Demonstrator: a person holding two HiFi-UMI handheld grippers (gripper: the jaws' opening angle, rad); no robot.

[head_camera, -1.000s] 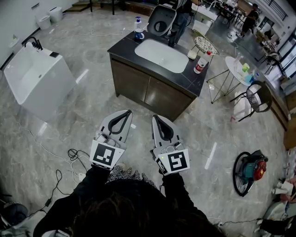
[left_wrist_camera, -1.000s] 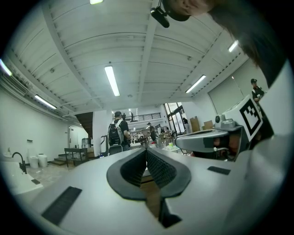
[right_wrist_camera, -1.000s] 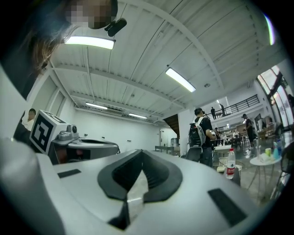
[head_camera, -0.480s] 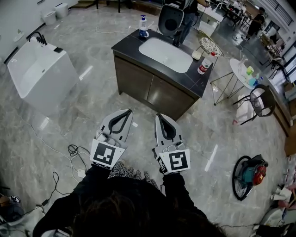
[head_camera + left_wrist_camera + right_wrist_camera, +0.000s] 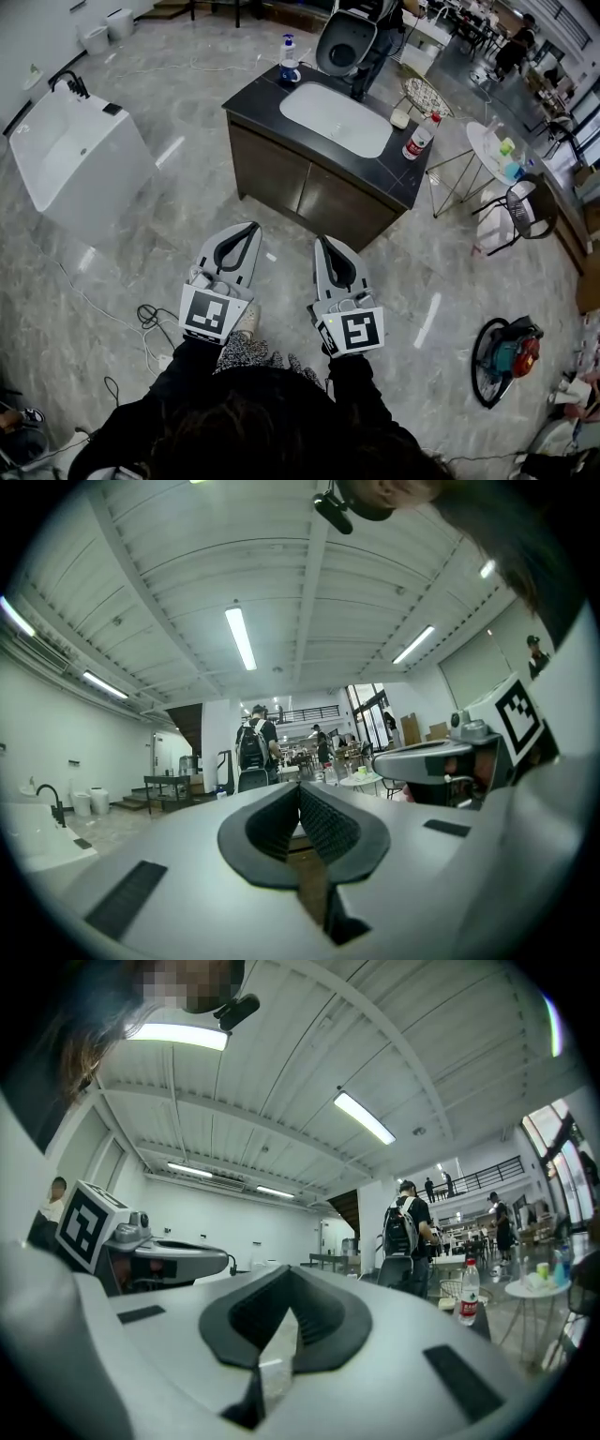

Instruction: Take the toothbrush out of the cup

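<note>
The left gripper (image 5: 248,231) and the right gripper (image 5: 324,245) both have their jaws together and empty. They point at the worktop (image 5: 258,98), well ahead. The toothbrush and cup are too small to make out; probably they stand there.

A small bluish cup (image 5: 293,72) stands upright on the counter's far-left corner, its toothbrush too small to discern.

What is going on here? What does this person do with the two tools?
A person stands facing a sink cabinet, apart from it. The left hand-held gripper and the right hand-held gripper are both shut and empty, pointing level toward it. Nothing is handled yet. A pump bottle and a red-capped bottle stand on the counter; no toothbrush can be made out.
</note>
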